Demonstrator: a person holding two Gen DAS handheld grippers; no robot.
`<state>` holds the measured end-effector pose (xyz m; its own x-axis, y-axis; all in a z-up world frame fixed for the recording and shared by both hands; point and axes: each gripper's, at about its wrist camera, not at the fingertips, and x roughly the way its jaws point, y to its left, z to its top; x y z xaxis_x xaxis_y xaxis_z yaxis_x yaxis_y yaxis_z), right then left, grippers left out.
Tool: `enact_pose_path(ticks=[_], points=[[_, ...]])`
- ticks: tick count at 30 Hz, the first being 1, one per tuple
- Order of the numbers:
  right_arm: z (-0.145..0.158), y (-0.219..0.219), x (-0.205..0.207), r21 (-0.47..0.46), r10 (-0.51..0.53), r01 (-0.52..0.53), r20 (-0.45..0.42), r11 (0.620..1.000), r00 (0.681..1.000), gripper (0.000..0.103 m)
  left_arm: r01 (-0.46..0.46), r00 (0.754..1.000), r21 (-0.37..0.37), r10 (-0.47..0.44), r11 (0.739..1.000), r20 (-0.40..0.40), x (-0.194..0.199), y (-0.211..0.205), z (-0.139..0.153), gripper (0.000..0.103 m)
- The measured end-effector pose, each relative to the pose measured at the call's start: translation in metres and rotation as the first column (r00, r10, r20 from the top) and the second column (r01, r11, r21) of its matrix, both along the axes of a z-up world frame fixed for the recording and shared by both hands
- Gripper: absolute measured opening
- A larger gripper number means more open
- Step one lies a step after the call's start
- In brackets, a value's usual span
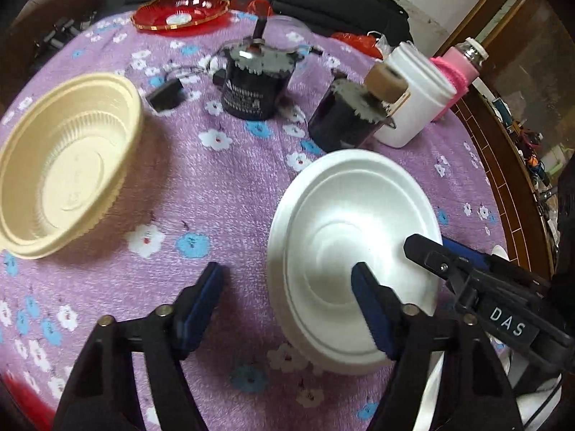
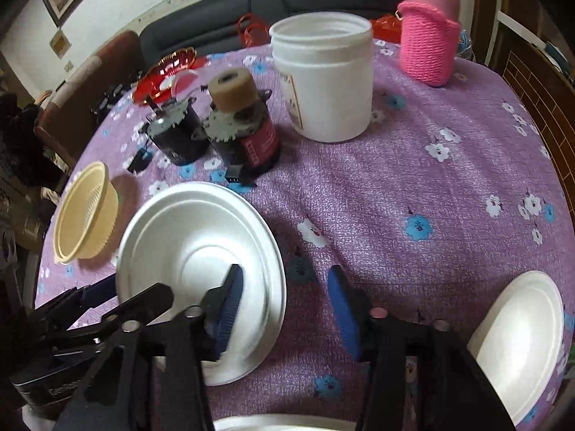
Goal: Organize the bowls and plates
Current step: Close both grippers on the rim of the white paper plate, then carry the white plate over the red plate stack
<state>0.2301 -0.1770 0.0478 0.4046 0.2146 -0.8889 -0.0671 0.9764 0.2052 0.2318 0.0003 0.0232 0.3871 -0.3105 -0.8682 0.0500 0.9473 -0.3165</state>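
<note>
A white foam bowl (image 1: 345, 244) (image 2: 194, 251) sits on the purple flowered cloth. My left gripper (image 1: 287, 298) is open, its right finger over the bowl's inside and its left finger over the cloth. My right gripper (image 2: 285, 309) is open, straddling the bowl's right rim; it shows in the left wrist view (image 1: 435, 251) at the bowl's right edge. A cream plastic bowl (image 1: 61, 165) (image 2: 84, 212) lies tilted at the left. Another white foam bowl (image 2: 521, 337) sits at the right, and a white rim (image 2: 280, 423) shows at the bottom edge.
Two dark motors (image 1: 255, 82) (image 2: 248, 133) stand behind the bowls, with a white tub (image 2: 323, 79), a pink-sleeved bottle (image 2: 427, 32) and a red glass dish (image 1: 179, 10). The table's wooden edge (image 1: 503, 165) runs along the right. A dark sofa is behind.
</note>
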Motion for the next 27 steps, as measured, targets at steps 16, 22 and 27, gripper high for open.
enact_pose_path(ticks=[16, 22, 27], points=[[0.034, 0.022, -0.038, 0.045, 0.032, -0.036, 0.085, 0.998, 0.996, 0.014, 0.016, 0.997, -0.003, -0.016, 1.0, 0.072, -0.044, 0.013, 0.04, 0.022], [0.057, 0.041, -0.077, 0.07, 0.062, -0.073, 0.136, 0.995, 0.989, 0.014, 0.003, 0.993, -0.011, -0.001, 1.0, 0.119, -0.086, 0.035, 0.063, 0.022], [0.074, 0.062, -0.109, 0.076, 0.091, -0.106, 0.18, 0.991, 0.98, 0.014, -0.02, 0.987, -0.017, 0.022, 1.0, 0.161, -0.126, 0.059, 0.077, 0.022]])
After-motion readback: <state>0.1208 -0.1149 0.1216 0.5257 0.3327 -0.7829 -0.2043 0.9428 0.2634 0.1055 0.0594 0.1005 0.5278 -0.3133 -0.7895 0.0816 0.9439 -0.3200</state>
